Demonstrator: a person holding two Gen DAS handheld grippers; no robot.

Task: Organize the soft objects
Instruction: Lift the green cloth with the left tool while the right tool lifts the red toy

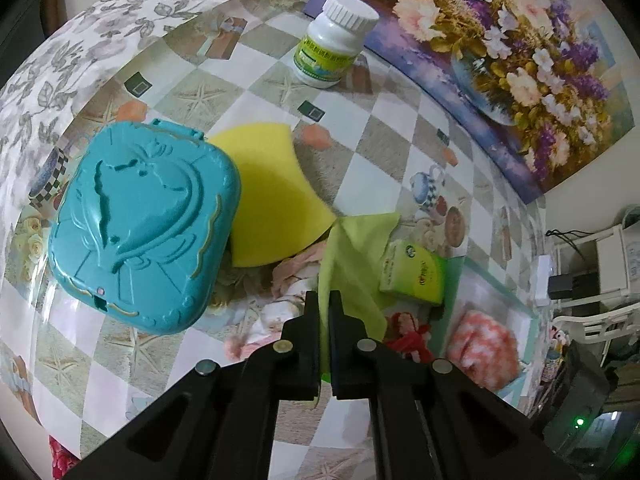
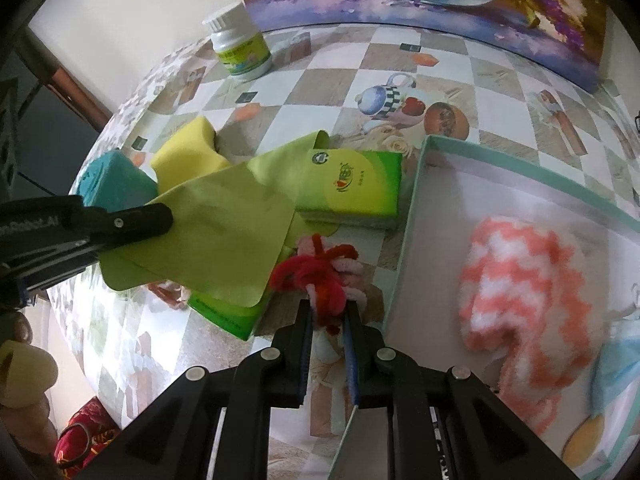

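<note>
The left gripper [image 1: 325, 300] pinches the thin lime-green cloth [image 2: 224, 236], lifting it; the right gripper [image 2: 328, 312] grips the red-and-pink fuzzy chenille bundle [image 2: 320, 268], because the pale cardboard box [image 2: 424, 184] at 3 o'clock collects soft things

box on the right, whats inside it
A fluffy orange-and-white knit lies in the box, with something light blue beside it at the frame edge. Anything under the knit is hidden.

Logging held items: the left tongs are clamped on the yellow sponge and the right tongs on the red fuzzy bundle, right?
Not quite: the left tongs clamp the green cloth, as the left wrist view shows; the yellow sponge lies free. The right tongs do grip the red fuzzy bundle.
</note>
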